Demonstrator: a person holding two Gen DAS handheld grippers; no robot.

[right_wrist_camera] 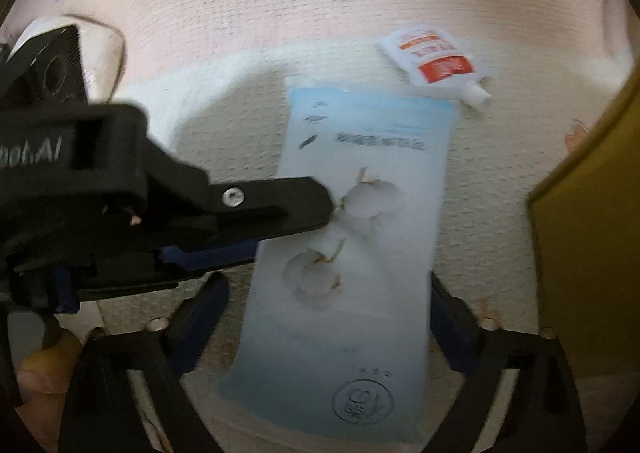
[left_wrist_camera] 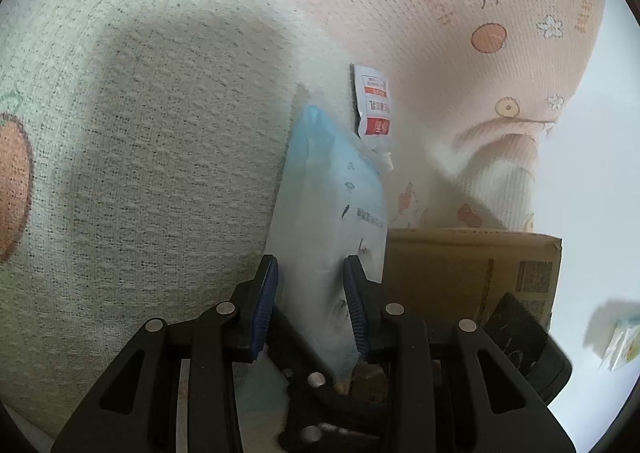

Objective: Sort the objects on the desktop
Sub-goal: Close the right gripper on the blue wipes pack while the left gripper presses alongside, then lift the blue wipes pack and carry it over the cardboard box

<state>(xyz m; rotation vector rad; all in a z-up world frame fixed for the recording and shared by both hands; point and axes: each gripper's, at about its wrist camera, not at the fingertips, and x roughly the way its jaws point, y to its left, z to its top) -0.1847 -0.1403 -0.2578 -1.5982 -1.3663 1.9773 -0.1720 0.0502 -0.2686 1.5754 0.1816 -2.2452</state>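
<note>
A pale blue soft pack (right_wrist_camera: 360, 253) printed with cotton bolls lies tilted above a knitted cloth. My left gripper (left_wrist_camera: 311, 305) is shut on it, blue pads pressing both faces of the pack (left_wrist_camera: 320, 213), which shows edge-on there. In the right wrist view the left gripper (right_wrist_camera: 292, 229) reaches in from the left and clamps the pack's left edge. My right gripper (right_wrist_camera: 326, 321) stands open, its fingers wide apart on either side of the pack's lower half. A small white and orange-red spout sachet (right_wrist_camera: 434, 61) lies on the cloth beyond the pack, sachet (left_wrist_camera: 374, 105).
The cream and pink cartoon-print cloth (left_wrist_camera: 140, 133) covers the surface. A brown cardboard box (left_wrist_camera: 472, 273) stands just right of the pack, box wall (right_wrist_camera: 592, 233). A small printed packet (left_wrist_camera: 620, 345) lies at the far right. A person's thumb (right_wrist_camera: 36, 373) shows at lower left.
</note>
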